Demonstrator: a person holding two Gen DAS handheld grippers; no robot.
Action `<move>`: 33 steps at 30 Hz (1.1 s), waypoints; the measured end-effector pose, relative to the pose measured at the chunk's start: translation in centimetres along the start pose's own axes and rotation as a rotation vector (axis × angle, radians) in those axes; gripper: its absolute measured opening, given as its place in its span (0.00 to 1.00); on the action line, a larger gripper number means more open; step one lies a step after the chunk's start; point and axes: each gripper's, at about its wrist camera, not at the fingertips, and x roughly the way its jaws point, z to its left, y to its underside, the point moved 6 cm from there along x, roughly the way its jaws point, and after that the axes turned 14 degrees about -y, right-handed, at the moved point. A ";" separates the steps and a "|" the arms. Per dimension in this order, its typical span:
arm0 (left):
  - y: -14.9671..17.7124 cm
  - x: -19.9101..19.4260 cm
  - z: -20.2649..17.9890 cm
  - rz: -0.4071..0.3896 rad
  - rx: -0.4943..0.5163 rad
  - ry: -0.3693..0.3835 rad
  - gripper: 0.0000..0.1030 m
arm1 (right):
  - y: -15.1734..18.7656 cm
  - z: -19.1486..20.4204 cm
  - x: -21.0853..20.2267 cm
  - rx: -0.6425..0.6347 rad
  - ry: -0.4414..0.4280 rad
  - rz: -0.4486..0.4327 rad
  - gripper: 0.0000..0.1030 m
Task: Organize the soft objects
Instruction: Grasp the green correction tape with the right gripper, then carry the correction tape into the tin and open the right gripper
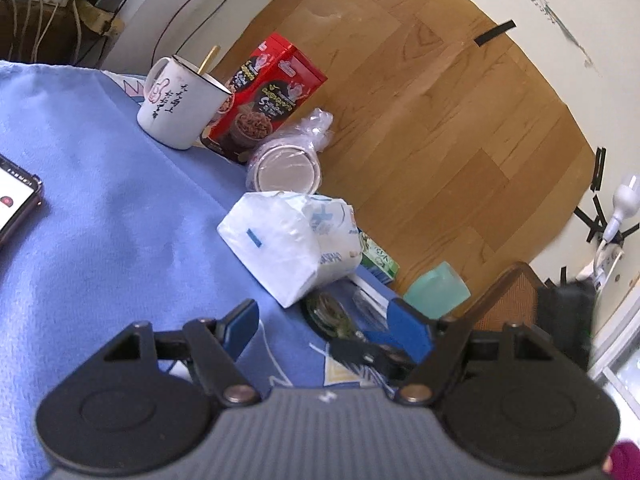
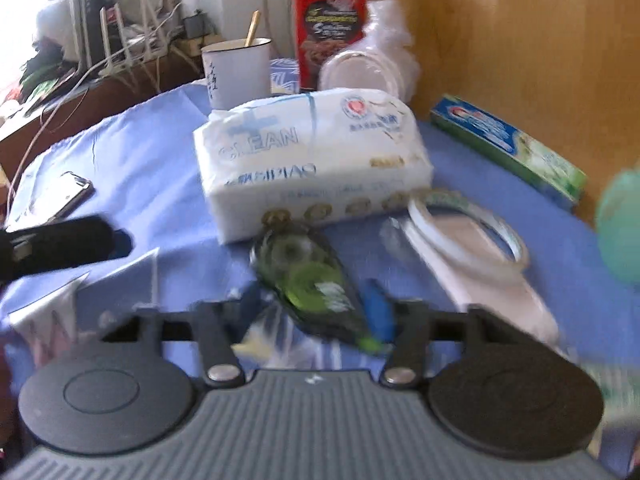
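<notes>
A white soft tissue pack (image 1: 292, 244) with blue print lies on the blue cloth; it also shows in the right wrist view (image 2: 312, 160). My left gripper (image 1: 324, 326) is open and empty, just short of the pack. My right gripper (image 2: 316, 312) is open, its blue pads on either side of a green correction-tape dispenser (image 2: 312, 284), without gripping it. Part of the right gripper (image 1: 368, 352) shows in the left wrist view. A dark part of the left gripper (image 2: 60, 244) shows at the left of the right wrist view.
A white mug (image 1: 180, 104) with a spoon, a red snack box (image 1: 264, 100) and a wrapped stack of bowls (image 1: 286, 166) stand behind the pack. A toothpaste box (image 2: 508, 148), tape roll (image 2: 468, 228), teal object (image 2: 620, 224) and phone (image 1: 12, 200) lie around.
</notes>
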 end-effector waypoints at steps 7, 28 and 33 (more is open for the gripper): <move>1.3 1.9 -1.7 0.164 0.108 0.031 0.71 | 5.7 3.7 -4.8 0.125 0.020 -0.126 0.38; 9.5 0.9 -21.1 0.388 0.372 0.338 0.31 | 11.6 3.1 -18.5 0.234 0.259 -0.540 0.38; 12.9 1.4 -30.3 0.400 0.485 0.452 0.31 | 13.6 -0.4 -24.4 0.261 0.440 -0.646 0.38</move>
